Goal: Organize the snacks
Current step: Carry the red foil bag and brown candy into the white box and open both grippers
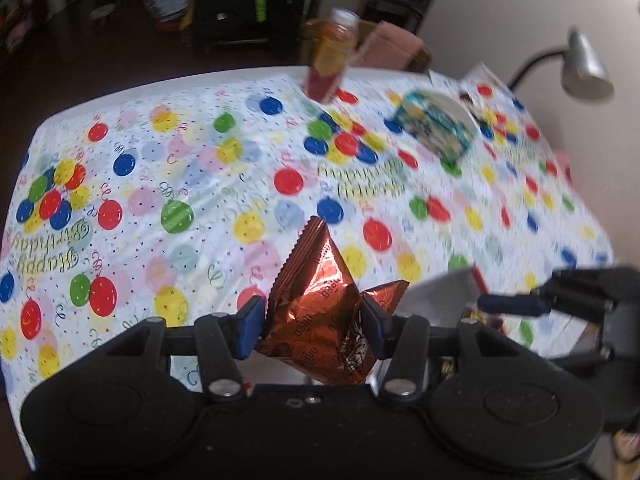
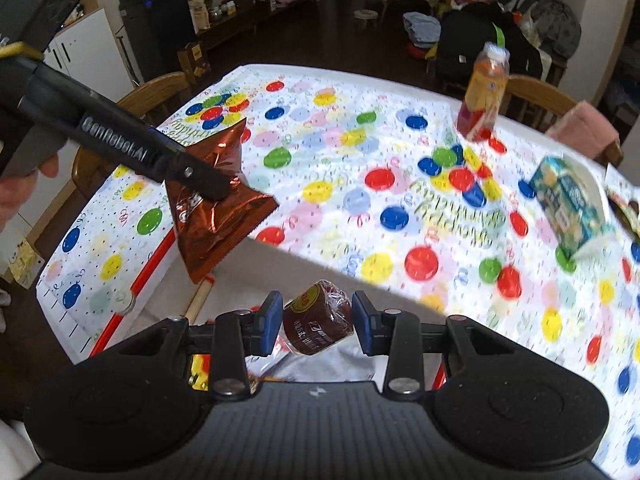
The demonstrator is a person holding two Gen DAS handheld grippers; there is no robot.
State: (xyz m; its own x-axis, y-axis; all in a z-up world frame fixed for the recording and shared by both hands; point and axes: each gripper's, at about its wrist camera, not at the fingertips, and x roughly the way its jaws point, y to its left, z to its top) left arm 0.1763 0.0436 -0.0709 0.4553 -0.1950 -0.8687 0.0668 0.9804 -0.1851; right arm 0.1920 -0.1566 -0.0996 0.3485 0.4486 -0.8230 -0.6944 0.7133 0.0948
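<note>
Left wrist view shows the left gripper [image 1: 314, 322] clamped on a crinkled copper-red foil snack packet [image 1: 320, 312], its blue pads pressing both sides of the wrapper so the packet stands up between them, lifted above the balloon-print tablecloth [image 1: 160, 184]. At the right edge of that view the right gripper [image 1: 520, 304] shows as a dark, blurred shape near a grey-white box [image 1: 448, 288] at the table's near edge. Right wrist view shows the right gripper [image 2: 316, 320] with its pads set on either side of a small round brown-wrapped snack [image 2: 320, 322]; the pads look close to the wrapper, but I cannot tell whether they actually grip it. Below this snack lies the open box [image 2: 320, 264] with a red-striped rim. The left gripper [image 2: 192, 172] reaches in from the left, carrying the foil packet [image 2: 216, 204] above the box's far-left corner. Farther back on the cloth stand a juice bottle [image 2: 482, 96] and a teal carton [image 2: 568, 204], both blurred.
</note>
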